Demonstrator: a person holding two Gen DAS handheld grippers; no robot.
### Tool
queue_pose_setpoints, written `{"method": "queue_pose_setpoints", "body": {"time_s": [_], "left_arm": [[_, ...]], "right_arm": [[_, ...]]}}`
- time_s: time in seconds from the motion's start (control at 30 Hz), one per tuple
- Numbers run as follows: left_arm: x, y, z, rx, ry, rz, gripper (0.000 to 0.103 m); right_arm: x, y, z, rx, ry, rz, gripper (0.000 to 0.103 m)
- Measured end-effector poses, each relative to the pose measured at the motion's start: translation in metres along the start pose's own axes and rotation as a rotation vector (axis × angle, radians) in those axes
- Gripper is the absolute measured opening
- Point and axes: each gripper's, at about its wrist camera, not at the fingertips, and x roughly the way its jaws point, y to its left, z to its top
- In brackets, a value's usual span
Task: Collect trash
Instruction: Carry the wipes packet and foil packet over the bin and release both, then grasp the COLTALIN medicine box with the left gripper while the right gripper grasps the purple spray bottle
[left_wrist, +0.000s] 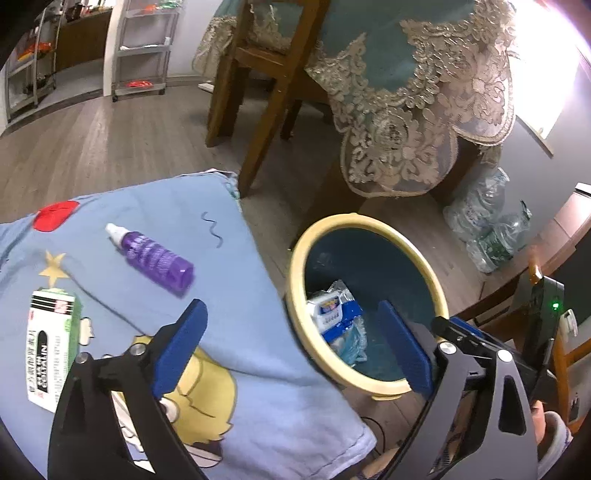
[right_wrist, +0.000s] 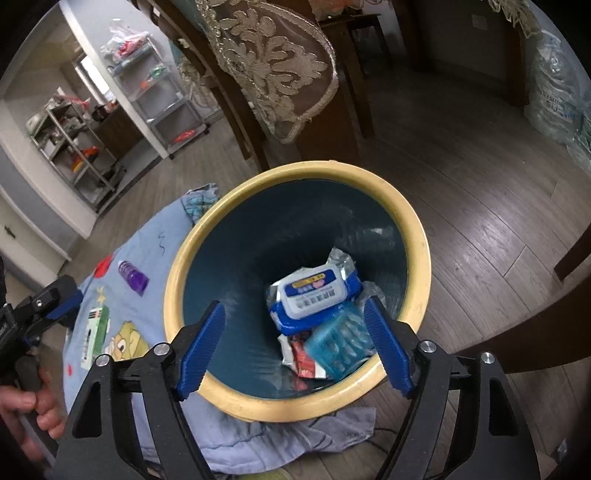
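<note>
Blue cartoon cloth (left_wrist: 229, 258) underfoot — grey wood floor (left_wrist: 110, 147) beyond.

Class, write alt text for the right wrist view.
An open right gripper hovers over a yellow-rimmed bin holding a wipes pack and other wrappers. Left of it, a purple bottle lies on a blue cloth.

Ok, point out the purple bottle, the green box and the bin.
purple bottle (left_wrist: 157, 260), left wrist view, mid body.
green box (left_wrist: 51, 345), left wrist view, printed top face.
bin (right_wrist: 295, 171), right wrist view, far yellow rim.
</note>
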Motion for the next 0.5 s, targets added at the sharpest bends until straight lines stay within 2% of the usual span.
{"method": "queue_pose_setpoints", "body": {"time_s": [0.27, 0.5], "left_arm": [[-0.019, 0.030, -0.001, 0.007, -0.037, 0.097, 0.097], [-0.034, 0.078, -0.004, -0.032, -0.040, 0.215, 0.097]], "right_arm": [[-0.003, 0.009, -0.002, -0.039, -0.009, 0.003, 0.090], [-0.003, 0.022, -0.005, -0.097, -0.016, -0.003, 0.092]]}}
